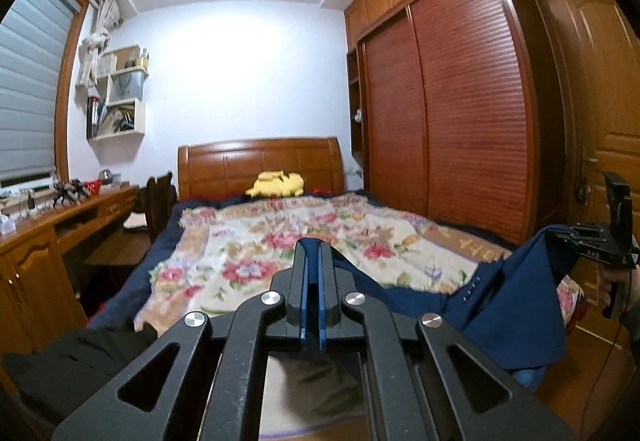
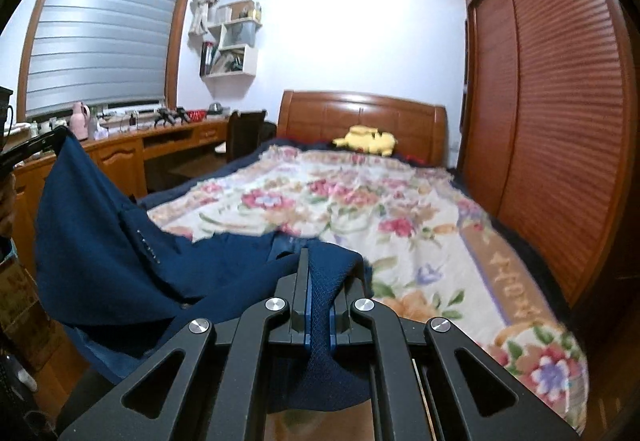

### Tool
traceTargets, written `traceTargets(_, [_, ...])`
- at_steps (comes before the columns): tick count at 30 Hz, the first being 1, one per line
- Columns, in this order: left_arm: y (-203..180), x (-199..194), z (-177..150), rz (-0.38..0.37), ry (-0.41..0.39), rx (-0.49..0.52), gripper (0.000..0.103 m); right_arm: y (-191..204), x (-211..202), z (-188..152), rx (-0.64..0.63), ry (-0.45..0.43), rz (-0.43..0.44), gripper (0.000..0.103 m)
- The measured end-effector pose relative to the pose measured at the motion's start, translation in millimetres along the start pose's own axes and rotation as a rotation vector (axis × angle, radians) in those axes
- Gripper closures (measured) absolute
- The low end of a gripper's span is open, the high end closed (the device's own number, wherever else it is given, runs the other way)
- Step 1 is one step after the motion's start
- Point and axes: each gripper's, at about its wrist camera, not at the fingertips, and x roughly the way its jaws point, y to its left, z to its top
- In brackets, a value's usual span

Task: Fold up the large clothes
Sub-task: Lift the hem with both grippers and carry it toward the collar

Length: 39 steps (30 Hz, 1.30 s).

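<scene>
Right wrist view, navy jacket (image 2: pixel 100 241) draped, sagging, both grippers' fingers (image 2: pixel 301 281) pinching its edges

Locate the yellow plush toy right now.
The yellow plush toy lies at the head of the bed, against the wooden headboard, beyond the floral blanket; both wrist views show it, with the wardrobe to its right.

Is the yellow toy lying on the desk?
No: the yellow toy lies on the bed by the headboard.
</scene>
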Motion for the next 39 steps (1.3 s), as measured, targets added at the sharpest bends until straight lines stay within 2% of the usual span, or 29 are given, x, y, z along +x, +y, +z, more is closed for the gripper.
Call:
traceTargets(7, [-1.1, -27.0, 28.4, 0.017, -0.060, 0.013, 0.099, 1.9, -44.6, 11.1, -0.052, -0.071, -0.017, 0.098])
traceTargets(11, [2.2, -32.6, 35.1, 0.030, -0.071, 0.009, 0.099, 3.3, -53.7, 9.3, -0.070, -0.098, -0.025, 0.098])
traceTargets(14, [5.1, -21.3, 30.4, 0.049, -0.050, 0.019, 0.099, 0.3, -42.0, 5.8, -0.073, -0.099, -0.026, 0.098])
traceTargets(18, [19.0, 22.9, 4.1, 0.087, 0.042, 0.006, 0.099, 0.3, -17.0, -2.2, -0.062, -0.047, -0.034, 0.098])
traceTargets(24, [50.0, 111.1, -61.1, 0.146, 0.215, -0.051, 0.099, -6.1, 70.7, -36.8, -0.044, 0.100, -0.048, 0.098])
traceTargets(28, [62.1, 153.3, -102.4, 0.151, 0.308, -0.097, 0.099, -6.3, 129.0, -69.1, -0.045, 0.193, -0.050, 0.098])
traceTargets(33, [67.4, 186.7, -132.2, 0.187, 0.359, -0.096, 0.099, -5.4, 192.2, -97.8, -0.049, 0.258, -0.048, 0.098])
traceTargets(39, [74.8, 218.0, -136.6, 0.208, 0.360, -0.094, 0.099, -21.7, 260.3, -91.6, 0.000, 0.263, -0.056, 0.098])
